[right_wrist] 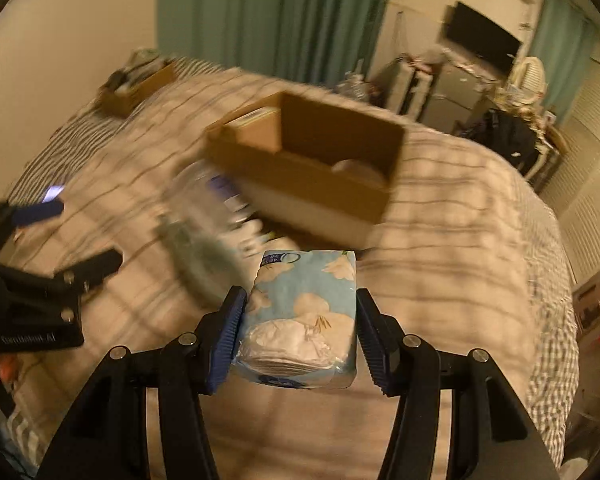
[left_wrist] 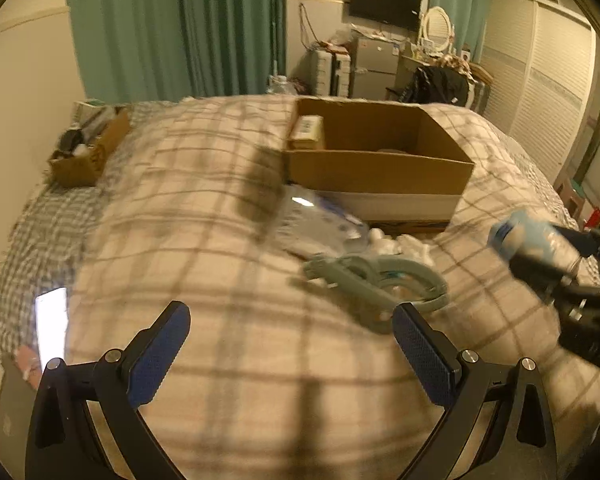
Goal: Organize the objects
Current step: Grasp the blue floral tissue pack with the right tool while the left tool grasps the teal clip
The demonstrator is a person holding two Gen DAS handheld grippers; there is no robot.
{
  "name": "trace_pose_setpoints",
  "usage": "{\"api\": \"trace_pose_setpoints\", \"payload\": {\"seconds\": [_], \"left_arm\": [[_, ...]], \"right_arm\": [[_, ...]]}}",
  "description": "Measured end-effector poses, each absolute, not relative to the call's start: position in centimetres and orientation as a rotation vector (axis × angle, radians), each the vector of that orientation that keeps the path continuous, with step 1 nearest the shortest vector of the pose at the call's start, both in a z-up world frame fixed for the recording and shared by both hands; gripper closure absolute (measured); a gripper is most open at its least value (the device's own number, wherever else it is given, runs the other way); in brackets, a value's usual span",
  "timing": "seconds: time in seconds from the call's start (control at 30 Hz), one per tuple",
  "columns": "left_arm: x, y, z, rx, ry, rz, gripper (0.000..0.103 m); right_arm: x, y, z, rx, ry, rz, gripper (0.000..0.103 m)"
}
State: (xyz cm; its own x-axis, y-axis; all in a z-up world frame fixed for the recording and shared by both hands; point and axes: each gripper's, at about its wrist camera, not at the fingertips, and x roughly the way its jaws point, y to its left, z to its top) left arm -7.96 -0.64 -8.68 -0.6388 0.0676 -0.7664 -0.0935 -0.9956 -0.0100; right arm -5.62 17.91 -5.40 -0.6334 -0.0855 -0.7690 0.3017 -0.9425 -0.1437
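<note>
A: Two grippers appear. The right gripper (right_wrist: 300, 330), nearest in its own view, has its ribbed blue pads (right_wrist: 229, 340) pressed against both sides of a soft tissue pack (right_wrist: 304, 316), a plastic-wrapped block printed light blue with pale flowers, held above the bed.

B: And the left gripper (left_wrist: 291, 344)?

A: Spread wide with nothing between its textured blue pads (left_wrist: 159, 356); it hovers over the plaid blanket (left_wrist: 204, 216), a checked fabric of beige and grey lines.

B: What lies just beyond it?

A: A grey-green plastic clip (left_wrist: 374, 284) with a ring-shaped body, flat on the blanket near the right pad. Past it sit crumpled white items (left_wrist: 404, 246) and a clear plastic package (left_wrist: 320, 220), blurred, touching the near wall of the cardboard box (left_wrist: 380, 172).

B: Contents of that box?

A: A small tan carton (left_wrist: 306, 132) at its far left corner and a rounded pale object (right_wrist: 358, 170) against its right side; the latter cannot be identified.

B: Other surroundings?

A: A lit phone (left_wrist: 52, 328) lies near left; a smaller cardboard box (left_wrist: 88, 152) holding mixed dark items sits far left. Farthest stand green curtains (left_wrist: 176, 28) and a wall-mounted television (left_wrist: 384, 4).
</note>
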Motion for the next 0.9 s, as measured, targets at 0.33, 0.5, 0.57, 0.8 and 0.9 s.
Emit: {"api": "trace_pose_setpoints", "payload": {"seconds": [0.33, 0.5, 0.57, 0.8, 0.9], "left_arm": [[-12.2, 5.6, -13.3, -1.5, 0.032, 2.582, 0.0], [-13.5, 7.5, -14.3, -1.532, 0.016, 2.533, 0.0], [-14.1, 8.0, -15.1, -1.569, 0.029, 2.516, 0.0], [-14.9, 7.7, -15.8, -1.586, -0.014, 2.514, 0.007], [-13.9, 6.9, -15.3, -1.564, -0.038, 2.477, 0.024]], "right_arm": [[-7.7, 22.8, -6.7, 1.233, 0.205, -2.659, 0.049], [-8.3, 24.0, -7.4, 1.229, 0.13, -2.626, 0.049], [-8.4, 24.3, -7.7, 1.229, 0.108, -2.622, 0.049], [-8.7, 25.0, -8.3, 1.256, 0.06, -2.627, 0.049], [-8.3, 24.8, -8.0, 1.243, 0.089, -2.647, 0.049]]}}
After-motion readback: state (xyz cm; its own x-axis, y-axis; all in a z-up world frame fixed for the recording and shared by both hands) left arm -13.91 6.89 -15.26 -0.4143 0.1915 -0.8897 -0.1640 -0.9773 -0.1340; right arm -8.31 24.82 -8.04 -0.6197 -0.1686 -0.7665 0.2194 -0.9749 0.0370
